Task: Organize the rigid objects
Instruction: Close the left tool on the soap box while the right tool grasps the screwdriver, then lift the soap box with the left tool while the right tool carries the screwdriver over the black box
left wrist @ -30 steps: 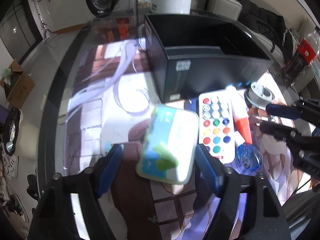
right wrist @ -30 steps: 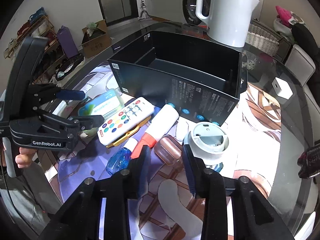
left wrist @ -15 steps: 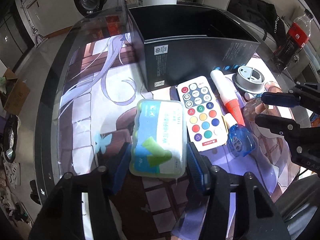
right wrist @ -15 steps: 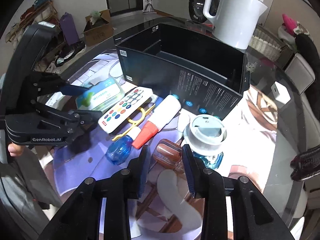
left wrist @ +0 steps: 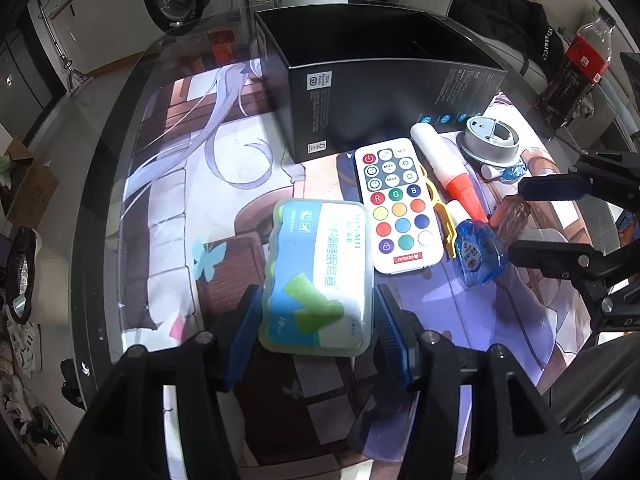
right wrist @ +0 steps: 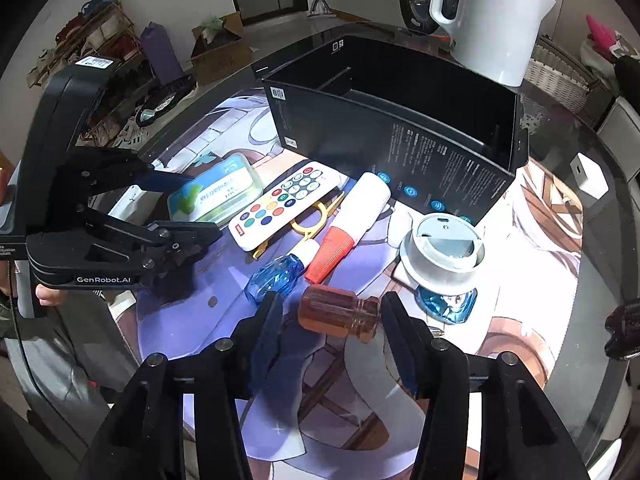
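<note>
Because the clutter lies in a tight row in front of the black box (right wrist: 400, 136), I list each item by its access. Item: pale green plastic case (left wrist: 320, 276), flat on the printed mat (left wrist: 168, 216), its near end between my left gripper (left wrist: 316, 320) pads; the pads stand at its sides, but I cannot tell whether they are gripping it. Item: amber bottle (right wrist: 340, 314), lying on its side between the spread fingers of my right gripper (right wrist: 332, 320), gaps showing both sides, so not yet held. Item: white remote (left wrist: 398, 208), just beside the case and overlapping a yellow clip (right wrist: 312, 222). Item: red-capped white tube (right wrist: 352, 224), blue dispenser (right wrist: 276, 278), grey round lid (right wrist: 444, 248), packed close. Open room: bare mat left of the case; the box interior looks empty, its near wall tall, so I judge each item needs lifting clear over that edge. The white kettle (right wrist: 492, 12) stands behind it.
</note>
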`<state>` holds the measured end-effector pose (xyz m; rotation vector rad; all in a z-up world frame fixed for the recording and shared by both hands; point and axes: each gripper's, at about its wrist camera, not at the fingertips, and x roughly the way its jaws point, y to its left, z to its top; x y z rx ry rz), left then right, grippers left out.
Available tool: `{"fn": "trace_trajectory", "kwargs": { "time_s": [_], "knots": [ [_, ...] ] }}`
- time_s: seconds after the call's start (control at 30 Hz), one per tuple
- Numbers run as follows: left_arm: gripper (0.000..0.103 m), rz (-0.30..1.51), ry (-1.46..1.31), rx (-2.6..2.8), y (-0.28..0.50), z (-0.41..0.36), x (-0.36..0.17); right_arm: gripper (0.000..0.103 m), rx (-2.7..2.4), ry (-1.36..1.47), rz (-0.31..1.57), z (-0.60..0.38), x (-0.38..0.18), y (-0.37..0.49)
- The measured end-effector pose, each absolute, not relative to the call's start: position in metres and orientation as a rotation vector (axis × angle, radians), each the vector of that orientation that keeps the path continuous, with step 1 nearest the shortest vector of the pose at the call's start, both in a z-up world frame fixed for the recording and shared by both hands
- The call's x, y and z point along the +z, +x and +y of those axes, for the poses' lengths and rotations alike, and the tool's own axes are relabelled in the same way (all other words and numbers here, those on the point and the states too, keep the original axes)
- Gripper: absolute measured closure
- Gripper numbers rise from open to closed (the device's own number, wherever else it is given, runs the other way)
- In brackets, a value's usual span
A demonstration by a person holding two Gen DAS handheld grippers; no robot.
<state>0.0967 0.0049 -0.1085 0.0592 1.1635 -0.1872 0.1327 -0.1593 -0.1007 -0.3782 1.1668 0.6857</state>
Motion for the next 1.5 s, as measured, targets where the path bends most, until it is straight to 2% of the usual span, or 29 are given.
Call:
{"fn": "trace_trajectory", "kwargs": {
  "time_s": [0.2, 0.3, 0.57, 0.67, 0.8, 0.83, 0.87, 0.97, 1.1, 1.23, 1.37, 1.5],
  "knots": [
    [0.048, 1.164, 0.068, -0.186, 0.098, 0.002, -0.108, 0.048, 0.646, -0.412, 1.204, -0.169, -0.100, 0.124],
    [0.048, 1.163, 0.074, -0.185, 0.097, 0.001, -0.108, 0.043, 0.661, -0.455, 1.247, -0.174, -0.106, 0.117],
    [0.048, 1.157, 0.067, -0.175, 0.100, 0.001, -0.109, 0.043, 0.659, -0.376, 1.147, -0.170, -0.096, 0.133],
    [0.047, 1.145, 0.085, -0.177, 0.104, 0.000, -0.110, 0.050, 0.647, -0.361, 1.173, -0.162, -0.106, 0.141],
    [0.044, 1.137, 0.080, -0.175, 0.108, 0.001, -0.110, 0.072, 0.618, -0.367, 1.196, -0.159, -0.113, 0.144],
    [0.040, 1.138, 0.084, -0.173, 0.109, 0.002, -0.111, 0.073, 0.616, -0.362, 1.205, -0.160, -0.114, 0.145],
    [0.039, 1.137, 0.087, -0.173, 0.110, 0.002, -0.111, 0.074, 0.616, -0.356, 1.210, -0.160, -0.116, 0.145],
    [0.048, 1.139, 0.090, -0.191, 0.110, -0.001, -0.110, 0.076, 0.614, -0.349, 1.213, -0.161, -0.116, 0.143],
    [0.049, 1.144, 0.113, -0.212, 0.107, -0.008, -0.109, 0.076, 0.606, -0.335, 1.198, -0.164, -0.113, 0.139],
    [0.049, 1.056, 0.197, -0.197, 0.097, -0.014, -0.093, 0.077, 0.595, -0.297, 1.132, -0.169, -0.096, 0.132],
    [0.049, 0.952, 0.134, -0.227, 0.084, -0.008, -0.064, 0.077, 0.610, -0.232, 1.039, -0.174, -0.074, 0.125],
    [0.049, 0.737, 0.096, -0.229, 0.068, -0.006, -0.022, 0.076, 0.630, -0.147, 0.869, -0.182, -0.042, 0.116]
  ]
}}
